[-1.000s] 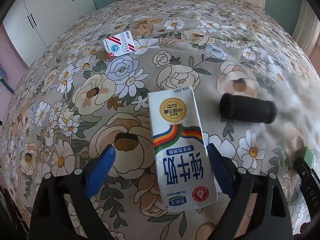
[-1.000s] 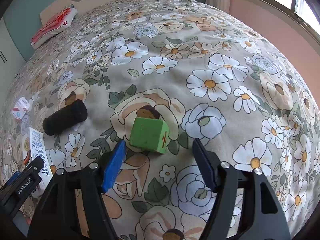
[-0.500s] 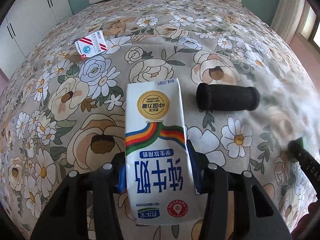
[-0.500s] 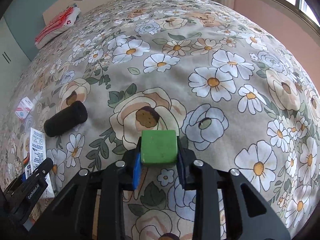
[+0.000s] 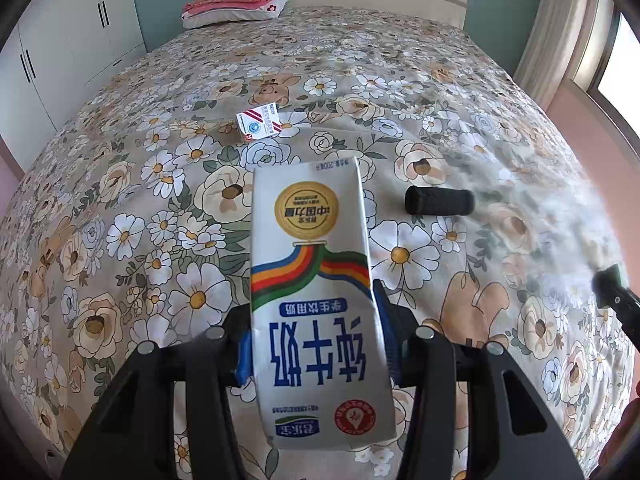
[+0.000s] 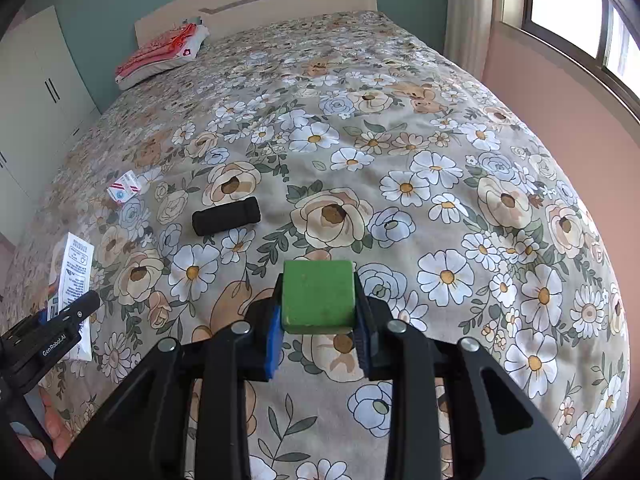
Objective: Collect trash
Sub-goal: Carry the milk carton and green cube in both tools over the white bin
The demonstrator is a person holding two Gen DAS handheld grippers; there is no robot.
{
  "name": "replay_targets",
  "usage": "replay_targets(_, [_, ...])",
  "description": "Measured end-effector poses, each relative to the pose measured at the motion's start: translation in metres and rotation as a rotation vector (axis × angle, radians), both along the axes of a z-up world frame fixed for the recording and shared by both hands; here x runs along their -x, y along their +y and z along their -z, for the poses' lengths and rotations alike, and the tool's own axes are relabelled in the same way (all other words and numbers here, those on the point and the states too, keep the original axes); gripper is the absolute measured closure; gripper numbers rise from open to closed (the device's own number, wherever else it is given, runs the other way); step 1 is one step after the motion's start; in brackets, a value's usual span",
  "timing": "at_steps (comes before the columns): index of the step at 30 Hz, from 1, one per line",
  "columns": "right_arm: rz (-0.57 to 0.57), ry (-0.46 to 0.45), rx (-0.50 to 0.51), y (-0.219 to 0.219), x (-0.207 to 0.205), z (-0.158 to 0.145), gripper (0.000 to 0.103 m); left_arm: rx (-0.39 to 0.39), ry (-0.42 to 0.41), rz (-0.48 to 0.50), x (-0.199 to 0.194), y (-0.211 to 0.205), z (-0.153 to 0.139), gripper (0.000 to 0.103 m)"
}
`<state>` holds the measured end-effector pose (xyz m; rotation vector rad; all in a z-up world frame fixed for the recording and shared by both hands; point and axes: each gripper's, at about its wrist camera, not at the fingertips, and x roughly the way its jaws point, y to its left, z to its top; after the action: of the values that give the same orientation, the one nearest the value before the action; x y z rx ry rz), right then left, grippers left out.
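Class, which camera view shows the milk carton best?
The left wrist view: the milk carton fills the centre, printed face visible, clamped in the left gripper. The right wrist view shows only its side at the left edge.

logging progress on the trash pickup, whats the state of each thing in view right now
milk carton: clamped in the left hand-held gripper, off the bed
green block: clamped in the right hand-held gripper, off the bed
black cylinder: lying on its side on the bed, untouched
small red-and-white box: lying on the bed, untouched
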<state>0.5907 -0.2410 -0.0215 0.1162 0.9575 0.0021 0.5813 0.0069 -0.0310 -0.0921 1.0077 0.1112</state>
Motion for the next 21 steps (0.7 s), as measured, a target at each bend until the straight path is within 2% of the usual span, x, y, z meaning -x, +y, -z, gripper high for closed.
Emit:
replay_targets(13, [-0.103,-0.118,-0.035,0.026,0.141,-0.114,0.072,-0.032,-0.126,0.097,0.145,0.038,-0.111,0.052])
replay_targets(21, [-0.192,-0.195,-0.059,0.040,0.244,-0.167,0.072,-0.056,-0.253,0.166,0.246,0.044,-0.171,0.052])
